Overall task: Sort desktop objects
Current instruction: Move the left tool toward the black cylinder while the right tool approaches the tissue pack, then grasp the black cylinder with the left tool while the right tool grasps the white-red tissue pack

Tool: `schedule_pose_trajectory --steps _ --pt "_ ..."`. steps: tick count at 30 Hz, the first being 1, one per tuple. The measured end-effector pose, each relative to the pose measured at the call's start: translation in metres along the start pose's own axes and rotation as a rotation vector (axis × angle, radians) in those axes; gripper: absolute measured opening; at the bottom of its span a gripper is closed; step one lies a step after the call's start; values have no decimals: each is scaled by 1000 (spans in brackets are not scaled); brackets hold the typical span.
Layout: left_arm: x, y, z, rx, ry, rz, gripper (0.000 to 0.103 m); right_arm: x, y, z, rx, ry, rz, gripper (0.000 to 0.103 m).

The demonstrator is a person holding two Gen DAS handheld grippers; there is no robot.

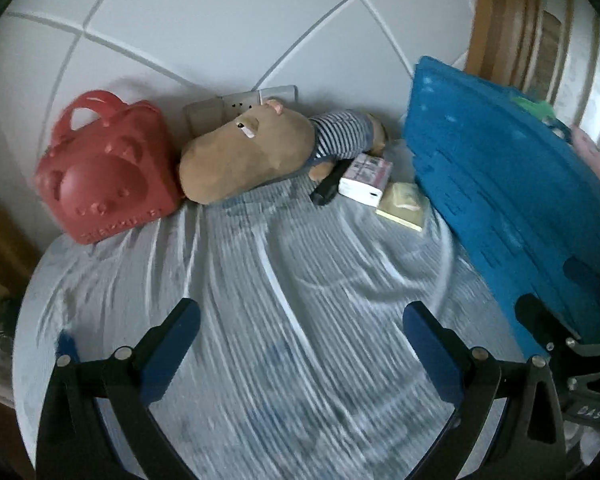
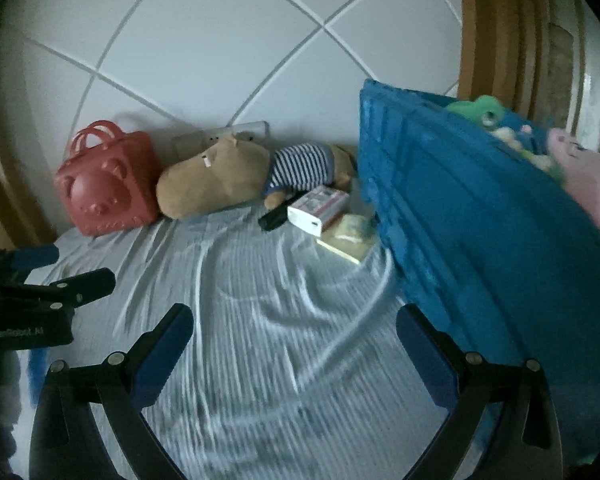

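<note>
A brown plush toy (image 1: 244, 160) (image 2: 216, 176) in a striped shirt lies against the back wall. Left of it stands a red bear-face bag (image 1: 108, 172) (image 2: 108, 184). By the plush's feet lie a black object (image 1: 328, 188) (image 2: 274, 216), a white box (image 1: 366, 178) (image 2: 318, 210) and a yellow pad (image 1: 404, 206) (image 2: 348, 240). A blue crate (image 1: 508, 184) (image 2: 480, 232) stands on the right with soft toys (image 2: 484, 114) inside. My left gripper (image 1: 300, 320) and right gripper (image 2: 294, 324) are both open and empty above the striped cloth, well short of the objects.
A grey-white striped cloth (image 1: 260, 300) (image 2: 240, 320) covers the table. A tiled wall (image 1: 220, 32) backs it, with a socket plate (image 1: 240, 102) behind the plush. A wooden frame (image 1: 500, 12) rises at the right. The left gripper's body (image 2: 24, 312) shows at the right view's left edge.
</note>
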State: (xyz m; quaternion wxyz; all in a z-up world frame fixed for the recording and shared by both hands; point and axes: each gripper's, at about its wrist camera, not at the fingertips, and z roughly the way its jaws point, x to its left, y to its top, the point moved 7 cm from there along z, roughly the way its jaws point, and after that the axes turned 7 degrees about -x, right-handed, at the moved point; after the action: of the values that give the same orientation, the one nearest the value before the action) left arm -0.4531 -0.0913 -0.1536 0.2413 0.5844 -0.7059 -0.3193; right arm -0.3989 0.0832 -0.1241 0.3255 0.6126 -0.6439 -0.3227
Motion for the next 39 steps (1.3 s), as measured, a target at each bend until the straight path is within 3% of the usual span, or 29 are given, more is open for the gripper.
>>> schedule_pose_trajectory --steps 4,7,12,19,22,24,26,27,29,33,37,39 --pt "6 24 61 11 -8 15 103 -3 12 69 37 -10 0 103" --pt "11 34 113 31 5 28 103 -5 21 121 64 -17 0 95" --pt "15 46 198 56 -28 37 94 -9 36 208 110 -29 1 68" --pt "-14 54 319 88 -77 114 93 -24 38 296 134 -72 4 67" --pt "-25 54 359 105 -59 158 91 -35 36 318 132 -87 13 67" --pt "-32 52 382 127 -77 162 75 -41 35 331 133 -91 23 68" --pt "-35 57 388 109 -113 135 72 -41 38 340 119 -82 40 74" --pt "-37 60 391 101 -111 144 71 -41 39 344 111 -78 48 84" --pt "-40 62 392 89 -124 148 66 -41 42 352 97 -69 64 93" --pt "-43 65 391 60 -148 149 47 -37 49 368 74 -69 70 93" --pt "-42 66 390 46 -157 152 47 -41 48 395 107 -110 92 93" --pt "-42 66 388 40 -161 153 46 -47 45 407 116 -80 136 99"
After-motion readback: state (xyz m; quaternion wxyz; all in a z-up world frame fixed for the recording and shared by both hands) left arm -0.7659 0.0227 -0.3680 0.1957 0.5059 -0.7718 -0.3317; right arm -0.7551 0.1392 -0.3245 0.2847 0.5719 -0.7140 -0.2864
